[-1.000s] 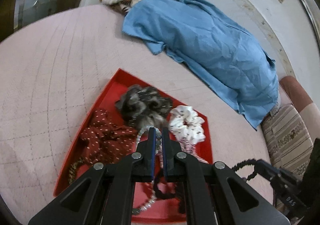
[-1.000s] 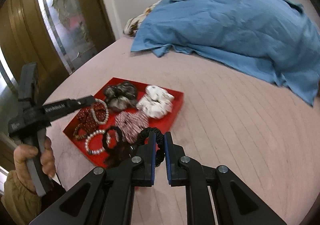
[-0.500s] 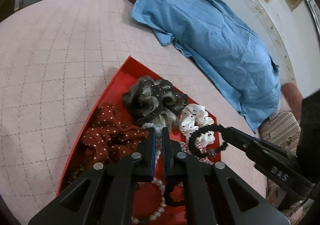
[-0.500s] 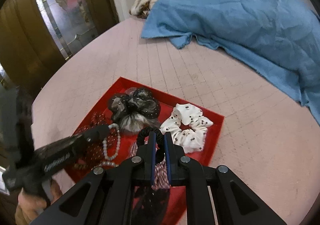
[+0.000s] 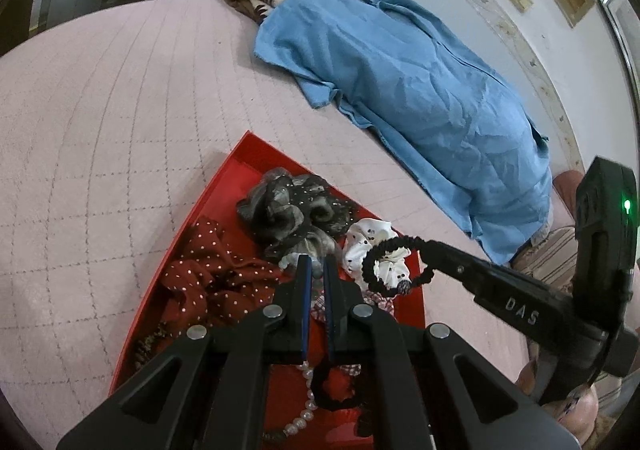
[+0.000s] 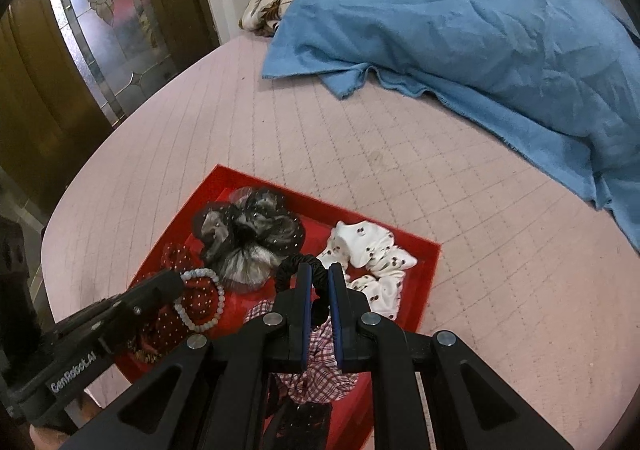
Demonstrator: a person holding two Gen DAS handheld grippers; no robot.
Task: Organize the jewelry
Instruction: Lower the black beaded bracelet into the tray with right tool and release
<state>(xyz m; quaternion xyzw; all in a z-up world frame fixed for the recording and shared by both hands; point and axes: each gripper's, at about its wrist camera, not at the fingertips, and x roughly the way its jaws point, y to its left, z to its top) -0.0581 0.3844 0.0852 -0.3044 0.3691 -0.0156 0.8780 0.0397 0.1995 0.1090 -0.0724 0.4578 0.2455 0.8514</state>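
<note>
Right gripper [image 6: 319,278] clamps the black hair tie [image 6: 294,270] over the red tray [image 6: 432,250], left gripper [image 5: 315,270] pinches the pearl bracelet [image 6: 204,300] at nine o'clock, grey scrunchie [image 6: 248,238] at twelve, white scrunchie [image 6: 372,262] at two, blue cloth [image 6: 460,30] beyond.

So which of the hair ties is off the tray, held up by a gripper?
The plain black elastic hair tie, pinched in the right gripper above the red tray; the white, grey and dotted red scrunchies lie in it.
</note>
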